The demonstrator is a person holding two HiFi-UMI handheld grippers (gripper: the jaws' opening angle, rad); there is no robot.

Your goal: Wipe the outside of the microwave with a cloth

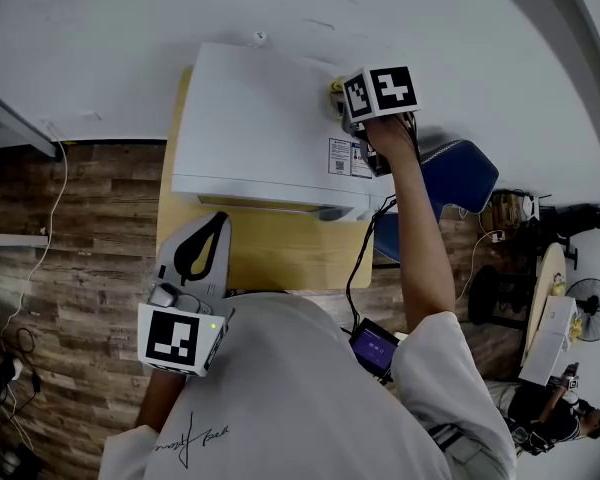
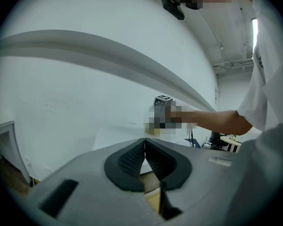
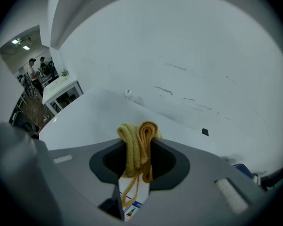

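Nearest the body, the left claw (image 1: 212,230) hangs over the front edge of the desk (image 1: 280,258), well apart from the work. Its own view shows the jaws pressed together with nothing between them. It looks idle.

Beyond it the white microwave (image 1: 265,128) stands on the desk with its back to the wall (image 1: 130,28). Its door side faces the person.

The right arm reaches out to the far right part of the microwave's top. There the right claw (image 1: 342,103) is clamped on a bunched yellow and tan cloth (image 1: 335,88). In the right gripper view the cloth (image 3: 137,142) fills the gap between the jaws, folded over at the tips, with a loose strand hanging down inside. The cloth is at or just above the top panel, near its right edge. I cannot tell whether it presses on the surface.

As I judge it, the wipe is under way on the top, at the back right corner. No streak or damp patch shows which parts are done. The front, the door and the sides likely remain, and so may much of the top. A blue chair (image 1: 460,173) stands past the desk on the right.
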